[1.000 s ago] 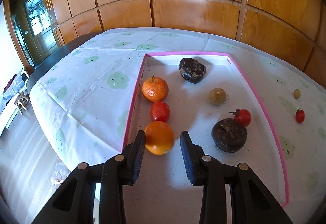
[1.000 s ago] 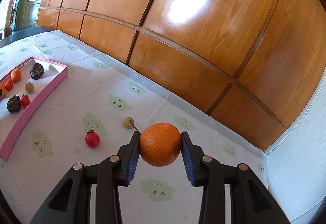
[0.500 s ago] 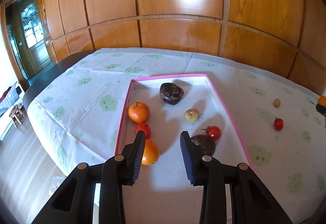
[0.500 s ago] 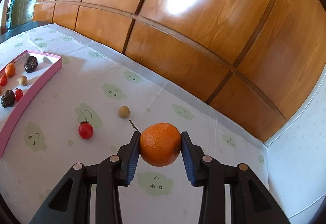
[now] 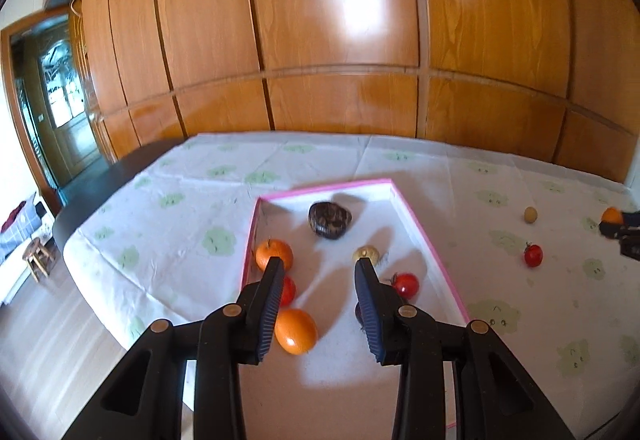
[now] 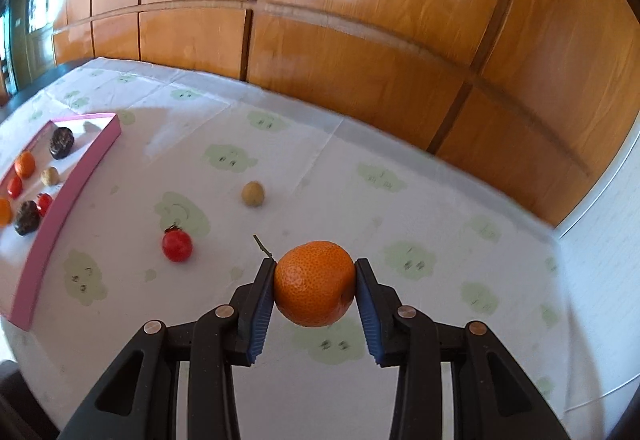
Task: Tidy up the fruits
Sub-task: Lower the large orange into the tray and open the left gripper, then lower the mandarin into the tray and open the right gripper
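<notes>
Orange tangerine (image 6: 315, 283) sits pinched between the right gripper (image 6: 315, 280) pads, lower middle. Left gripper (image 5: 319, 270) is spread and empty above the pink tray (image 5: 424, 240); bare tablecloth (image 6: 400, 224) all around.

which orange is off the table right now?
The orange clamped between the right claw's pads. The other two oranges lie inside the pink tray.

Oranges (image 6: 315, 283): three
Cherry tomatoes (image 6: 177, 246): three
Dark fruits (image 5: 330, 220): two
Small tan fruits (image 6: 253, 193): two
Pink trays (image 5: 424, 236): one
</notes>
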{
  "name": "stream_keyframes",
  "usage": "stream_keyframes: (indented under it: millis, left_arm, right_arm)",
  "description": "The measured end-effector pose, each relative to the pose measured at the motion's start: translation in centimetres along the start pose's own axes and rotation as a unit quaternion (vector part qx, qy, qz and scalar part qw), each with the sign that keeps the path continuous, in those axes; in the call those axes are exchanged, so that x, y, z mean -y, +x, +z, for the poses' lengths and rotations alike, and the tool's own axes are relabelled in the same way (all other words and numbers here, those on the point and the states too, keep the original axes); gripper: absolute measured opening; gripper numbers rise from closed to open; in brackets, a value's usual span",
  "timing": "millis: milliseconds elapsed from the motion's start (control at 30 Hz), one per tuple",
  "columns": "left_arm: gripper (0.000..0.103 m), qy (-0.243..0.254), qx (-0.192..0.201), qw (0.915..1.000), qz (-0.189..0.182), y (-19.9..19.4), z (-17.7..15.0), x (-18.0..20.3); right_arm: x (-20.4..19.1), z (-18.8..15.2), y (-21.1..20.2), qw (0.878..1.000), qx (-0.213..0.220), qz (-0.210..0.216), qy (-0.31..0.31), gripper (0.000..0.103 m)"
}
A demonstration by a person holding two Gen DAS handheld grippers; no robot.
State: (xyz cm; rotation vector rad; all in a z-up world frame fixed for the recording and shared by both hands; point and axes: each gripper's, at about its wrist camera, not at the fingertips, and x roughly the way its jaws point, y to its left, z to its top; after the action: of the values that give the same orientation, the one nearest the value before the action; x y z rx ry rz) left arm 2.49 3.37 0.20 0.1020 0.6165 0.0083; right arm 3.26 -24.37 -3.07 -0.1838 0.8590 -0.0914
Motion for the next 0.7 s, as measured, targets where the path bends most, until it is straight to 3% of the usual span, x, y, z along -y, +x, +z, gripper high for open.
stream_keyframes:
  millis: [367,500,700]
  left_arm:
    - [0.038,-0.019,-0.007,0.9998,-0.006,0.2,-0.2,-1.7]
    - [0.038,-0.028,-0.012,0.9995,-0.005,0.3,-0.6,-2.2]
    - [0.038,-0.039,-0.014,0.9991,-0.005,0.4,-0.8,-3.1]
  right_arm:
    - [-2.8,-1.1,2.3,0.993,-0.080,0.082,-0.003,0.039]
    - [-4.7,0.1,1.9,0.990,-0.078,0.121,0.006,0.039]
    - [-10.7,3.5,0.3,0.976,-0.055,0.209,-0.005,0.039]
